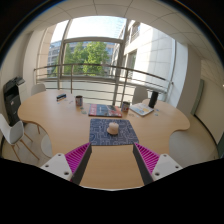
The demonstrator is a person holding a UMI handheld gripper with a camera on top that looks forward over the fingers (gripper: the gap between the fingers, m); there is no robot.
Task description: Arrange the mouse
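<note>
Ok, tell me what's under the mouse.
The mouse sits on a dark patterned mat on the wooden table, beyond the open gripper. The part of the mat right under the mouse is covered.

One mouse (113, 128), one mousepad (100, 134), one book (103, 111), two cups (78, 101).

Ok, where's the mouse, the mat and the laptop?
mouse (113, 128), gripper view, its top.
mat (99, 136), gripper view, bare part left of the mouse.
laptop (147, 105), gripper view, its screen.
</note>
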